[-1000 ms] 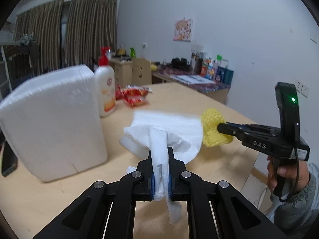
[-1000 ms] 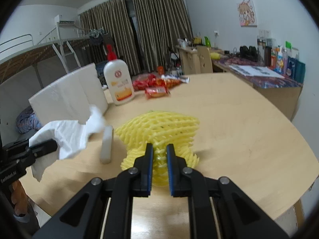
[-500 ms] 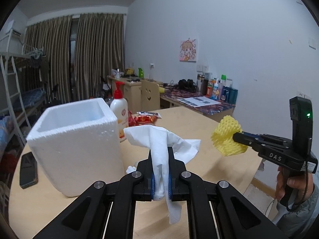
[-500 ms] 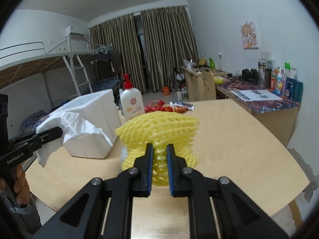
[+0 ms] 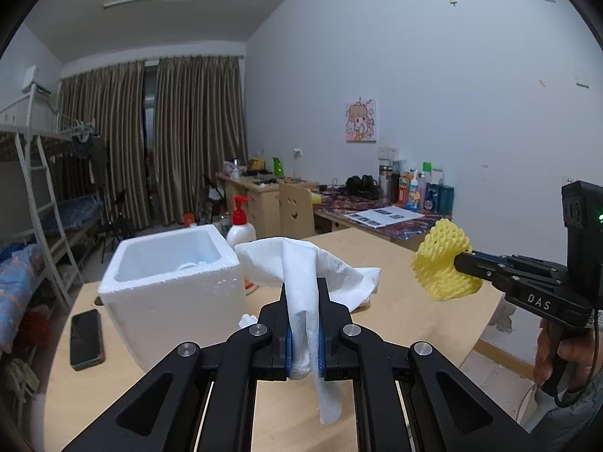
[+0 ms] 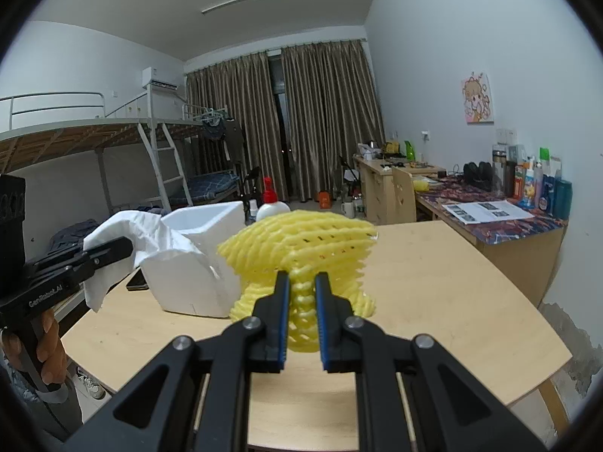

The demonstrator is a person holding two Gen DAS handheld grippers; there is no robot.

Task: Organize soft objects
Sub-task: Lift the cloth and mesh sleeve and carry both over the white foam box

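Note:
My left gripper (image 5: 303, 301) is shut on a crumpled white tissue (image 5: 301, 267) that drapes over and below its jaws, held in the air above the wooden table (image 5: 395, 263). An open white foam box (image 5: 169, 286) stands just left of it. My right gripper (image 6: 302, 290) is shut on a yellow foam fruit net (image 6: 301, 241), also lifted off the table. In the left wrist view the right gripper (image 5: 458, 260) holds the net (image 5: 441, 267) at the right. From the right wrist camera, the left gripper (image 6: 128, 245) with the tissue (image 6: 139, 241) hangs in front of the box (image 6: 203, 256).
A black phone (image 5: 86, 333) lies on the table left of the box. A white pump bottle with a red top (image 5: 241, 226) stands behind the box. A desk with bottles and papers (image 5: 388, 207) lines the far wall; a bunk bed (image 6: 94, 158) stands at the left.
Both grippers have risen from the table, carrying the tissue and the yellow net up with them and tilting up toward level. The foam box's open top has come into sight.

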